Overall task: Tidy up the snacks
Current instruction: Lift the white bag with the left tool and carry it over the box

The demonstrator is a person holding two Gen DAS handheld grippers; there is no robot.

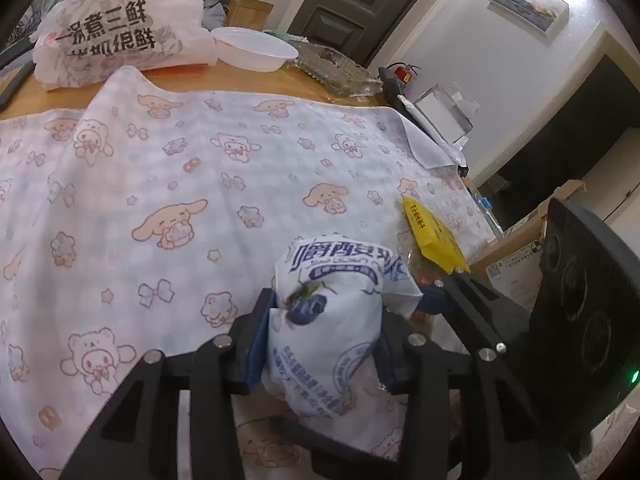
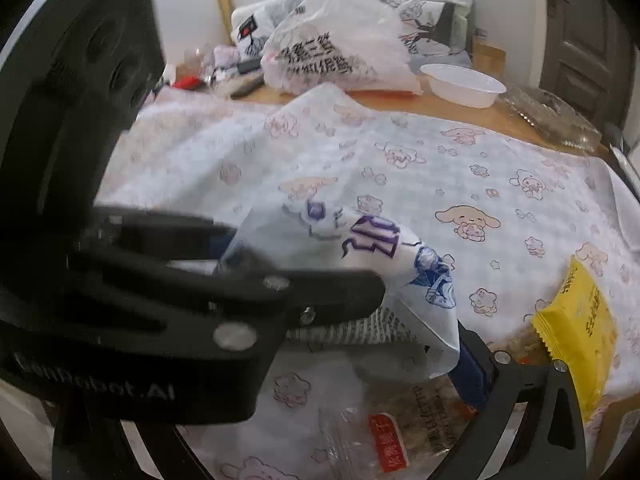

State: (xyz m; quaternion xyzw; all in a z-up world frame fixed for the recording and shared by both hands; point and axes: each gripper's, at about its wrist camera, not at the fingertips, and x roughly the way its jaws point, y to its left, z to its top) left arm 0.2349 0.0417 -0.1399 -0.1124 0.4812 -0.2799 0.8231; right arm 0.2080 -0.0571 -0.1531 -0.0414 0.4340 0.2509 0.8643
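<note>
My left gripper [image 1: 324, 320] is shut on a white snack pack with blue print and a blueberry picture [image 1: 328, 300], held upright over the cartoon-print cloth [image 1: 180, 184]. The same pack shows in the right wrist view [image 2: 384, 248], with the left gripper's black body [image 2: 180, 280] across the left half. A yellow snack packet [image 1: 432, 236] lies on the cloth by the table's right edge; it also shows in the right wrist view [image 2: 580, 320]. The right gripper's finger [image 2: 476, 372] reaches beside the white pack's lower corner. A clear bag with a red label [image 2: 388, 440] lies below. Its other finger is hidden.
A white plastic bag with black lettering [image 1: 116, 32], a white bowl [image 1: 256, 48] and a clear glass tray [image 1: 332, 68] stand at the table's far edge. A cardboard box [image 1: 516, 256] sits beyond the right edge. A dark door [image 1: 352, 4] is behind.
</note>
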